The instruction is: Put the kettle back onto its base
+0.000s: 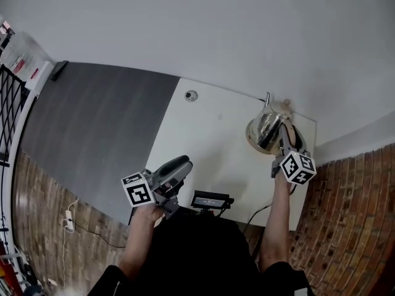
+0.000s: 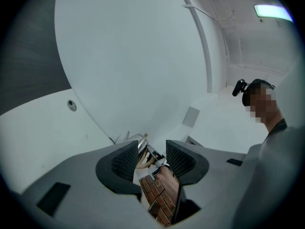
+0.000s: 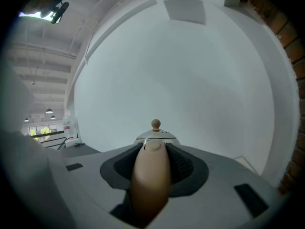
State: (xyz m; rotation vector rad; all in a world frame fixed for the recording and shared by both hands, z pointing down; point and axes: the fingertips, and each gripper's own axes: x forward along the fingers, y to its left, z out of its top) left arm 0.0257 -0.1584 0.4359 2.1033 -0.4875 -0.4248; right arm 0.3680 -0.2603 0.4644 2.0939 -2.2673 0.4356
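- A dark grey surface (image 1: pixel 92 128) lies at the far left, next to the white worktop (image 1: pixel 203 134). Nothing on it bears on the task.
- The left tool (image 1: pixel 183 163) hovers over the worktop's near edge. Its jaws stand apart with nothing between them (image 2: pixel 152 152). It looks to be kept low and aside, out of the kettle's way.
- A small round fitting (image 1: pixel 191 95) sits in the worktop towards the back, well apart from both tools.
- A flat black device (image 1: pixel 210 200) with a cord lies at the near edge, just right of the left tool. It may be the base, but I cannot tell.
- The steel kettle (image 1: pixel 265 128) is at the worktop's far right corner. I cannot tell whether it is resting or lifted, and no base shows beneath it.
- The right tool (image 1: pixel 289 135) is clamped on the kettle's tan handle (image 3: pixel 150 180), probably to keep the kettle upright while carried.
- Brick floor (image 1: pixel 352 214) lies right of the worktop.
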